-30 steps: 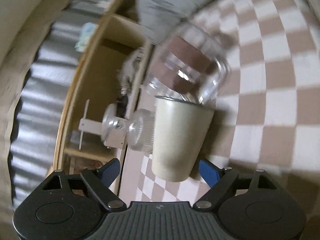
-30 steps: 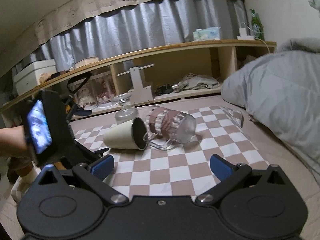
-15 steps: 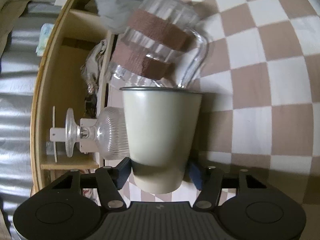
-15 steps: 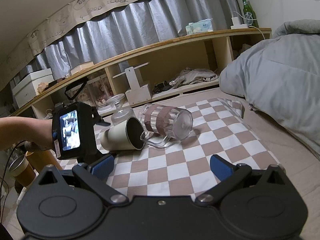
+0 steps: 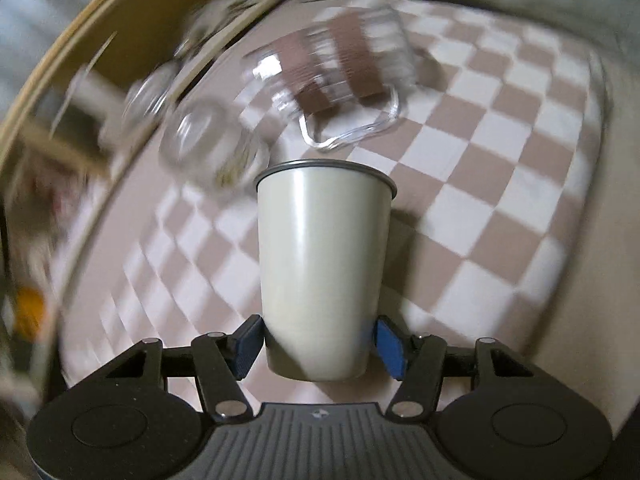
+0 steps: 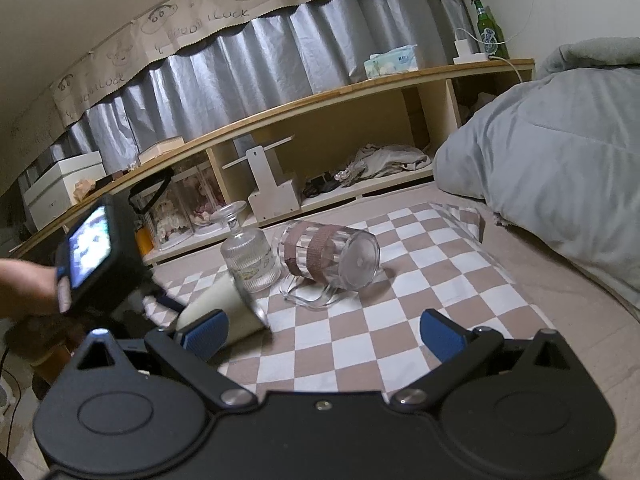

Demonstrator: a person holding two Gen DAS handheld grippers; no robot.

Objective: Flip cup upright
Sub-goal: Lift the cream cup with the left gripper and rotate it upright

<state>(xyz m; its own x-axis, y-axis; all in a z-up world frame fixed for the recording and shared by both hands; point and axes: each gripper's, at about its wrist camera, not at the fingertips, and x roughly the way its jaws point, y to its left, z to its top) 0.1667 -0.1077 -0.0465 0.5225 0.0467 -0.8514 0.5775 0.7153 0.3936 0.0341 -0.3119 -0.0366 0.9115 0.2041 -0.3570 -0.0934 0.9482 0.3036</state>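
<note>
Currently, the left hand-held gripper (image 5: 318, 344) grasps the cream cup (image 5: 322, 264) near its base, blue pads (image 5: 390, 346) pressed on both sides. In the left wrist view the cup fills the centre of the frame, dark rim at the top, pointing away from the camera along the fingers. Background there is motion-blurred.

In the right wrist view the same cup (image 6: 224, 304) sits at lower left of the frame, tilted, rim toward upper right, above the checkered cloth (image 6: 400, 296). Contact between cup and cloth: cannot tell. Behind it, at the left edge, the left hand-held gripper's body with a lit screen (image 6: 90, 250) and the person's hand (image 6: 28, 288).

Just beyond the cup rim stands an upright ribbed glass jar (image 6: 250, 258) with a stopper. Beside the jar, to its right, a clear glass pitcher (image 6: 328, 254) with brown bands lies on its side on the cloth, handle against the cloth, base facing the camera.

The right hand-held gripper (image 6: 322, 330) is released: blue pads wide apart at the lower middle of its frame, nothing between them, over the cloth.

Upper part of right wrist view: wooden shelf (image 6: 320, 96), grey curtain (image 6: 260, 64), green bottle (image 6: 486, 30) at upper right. Grey duvet (image 6: 552, 152) at right.
</note>
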